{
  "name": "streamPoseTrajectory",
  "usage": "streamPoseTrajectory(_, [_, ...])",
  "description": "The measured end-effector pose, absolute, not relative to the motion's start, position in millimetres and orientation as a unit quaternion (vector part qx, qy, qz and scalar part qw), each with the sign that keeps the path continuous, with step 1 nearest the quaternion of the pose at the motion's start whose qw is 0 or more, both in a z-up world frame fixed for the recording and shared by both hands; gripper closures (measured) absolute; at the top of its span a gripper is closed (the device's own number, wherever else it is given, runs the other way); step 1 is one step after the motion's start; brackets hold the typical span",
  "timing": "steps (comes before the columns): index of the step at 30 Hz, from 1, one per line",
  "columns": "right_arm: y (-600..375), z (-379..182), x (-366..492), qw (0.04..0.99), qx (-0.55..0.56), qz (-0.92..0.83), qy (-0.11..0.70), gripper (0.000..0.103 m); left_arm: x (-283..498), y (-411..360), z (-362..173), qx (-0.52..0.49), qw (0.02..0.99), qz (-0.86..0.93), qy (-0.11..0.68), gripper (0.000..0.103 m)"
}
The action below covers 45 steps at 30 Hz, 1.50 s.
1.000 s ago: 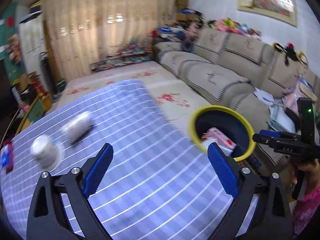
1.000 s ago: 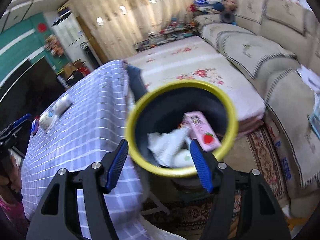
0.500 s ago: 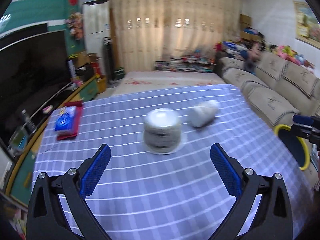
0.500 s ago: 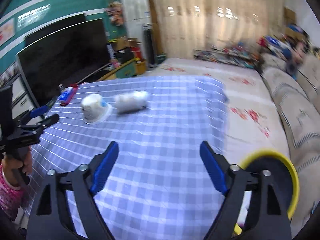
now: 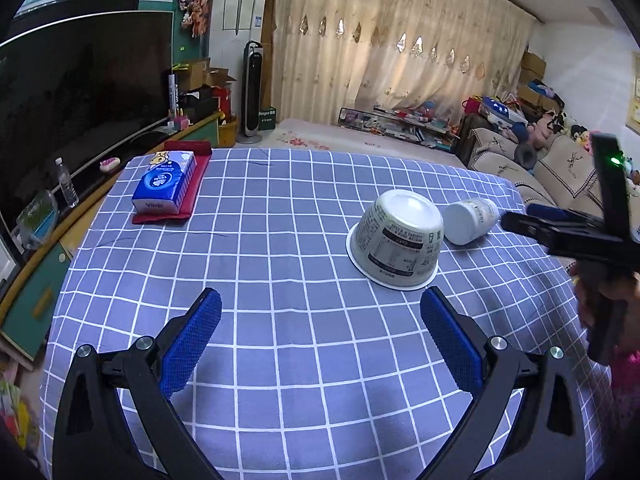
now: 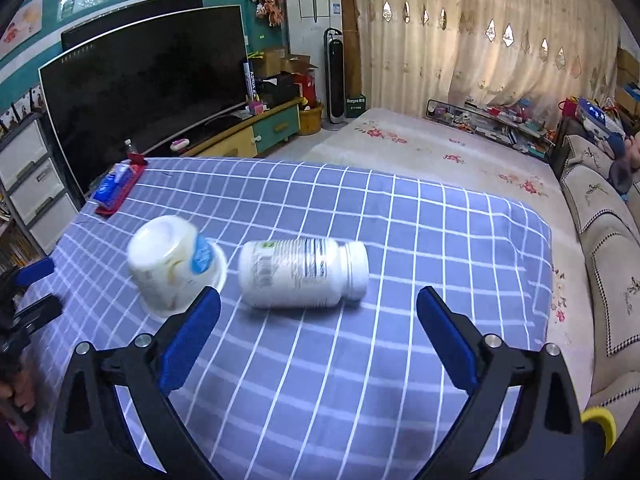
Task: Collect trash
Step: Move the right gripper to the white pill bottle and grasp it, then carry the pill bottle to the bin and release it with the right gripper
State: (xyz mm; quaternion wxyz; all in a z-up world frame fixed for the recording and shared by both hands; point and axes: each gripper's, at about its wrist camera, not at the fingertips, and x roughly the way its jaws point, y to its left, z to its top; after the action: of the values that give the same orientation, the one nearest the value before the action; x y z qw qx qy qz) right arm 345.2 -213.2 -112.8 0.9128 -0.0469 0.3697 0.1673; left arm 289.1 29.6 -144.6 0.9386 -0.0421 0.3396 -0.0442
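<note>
**Both grippers over the counter, nothing grabbed yet**

I've got the cup (image 5: 396,240) upside down on the checked counter (image 5: 280,320), so everything below is relative to it. The bottle (image 6: 304,274) lies on its side just beside the cup, cap pointing away from it. My left gripper (image 5: 320,344) hangs near the cup, fingers wide apart, nothing between them. My right gripper (image 6: 318,340) is nearer the bottle; its fingers have just been opening and stand wide, empty too. Tissue pack (image 5: 165,182) sits well apart from the cup, on a red tray (image 5: 192,200).
</note>
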Motion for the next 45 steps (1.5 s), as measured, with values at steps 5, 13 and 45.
streamPoseTrajectory(5, [-206.5, -117.9, 361.7, 0.911, -0.046, 0.18, 0.367, 0.008, 289.5, 22.5, -147.1, -0.031, 0.939, -0.051, 0.34, 0.005])
streamPoseTrajectory(13, [-187.9, -134.1, 382.7, 0.9, -0.064, 0.183, 0.39, 0.007, 286.9, 12.9, -146.6, -0.016, 0.94, -0.059, 0.336, 0.005])
streamPoseTrajectory(45, [-420.1, -118.9, 194.7, 0.918, 0.082, -0.086, 0.377, 0.024, 284.0, 6.0, -147.5, -0.004, 0.939, -0.066, 0.338, 0.005])
